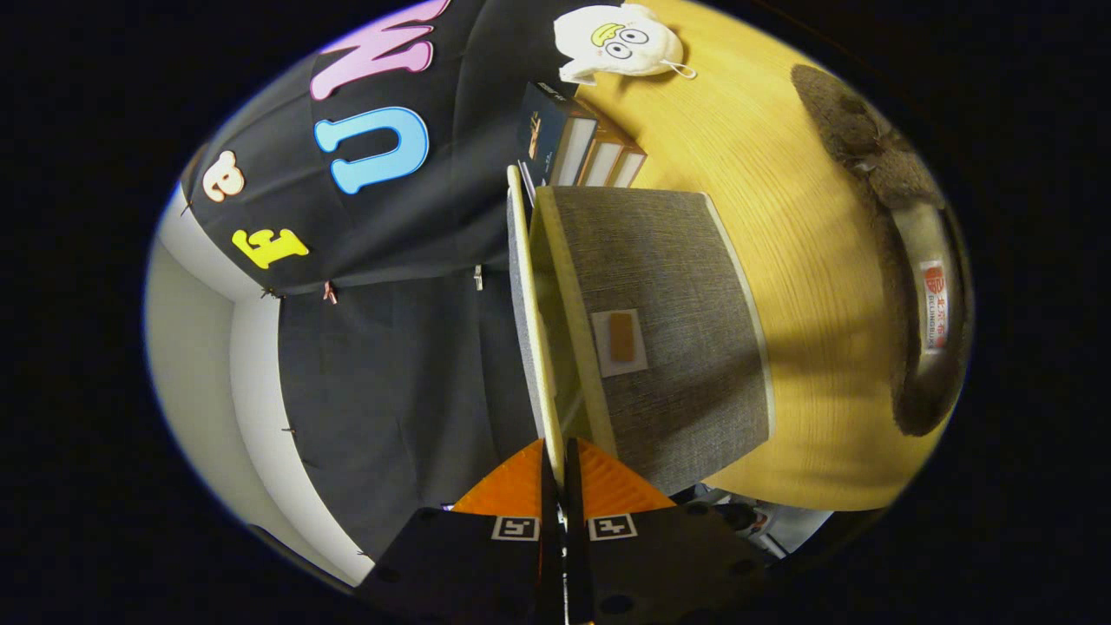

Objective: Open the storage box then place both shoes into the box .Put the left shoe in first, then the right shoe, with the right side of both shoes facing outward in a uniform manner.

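The view is rolled sideways, so the wooden table runs up one side. On it stands the grey fabric storage box, with a small tag on its face. Its lid is swung a little off the box, leaving a narrow gap that shows the pale inner wall. My gripper is shut on the near edge of the lid, a finger on each face. Beyond the box, on the table, lies a brown fuzzy shoe with its insole showing. A second brown fuzzy shoe lies further along from it.
A few upright books stand right behind the box. A white plush toy lies past them on the table. The black cloth wall hangs on the lid's side, with a pale wall strip beside it.
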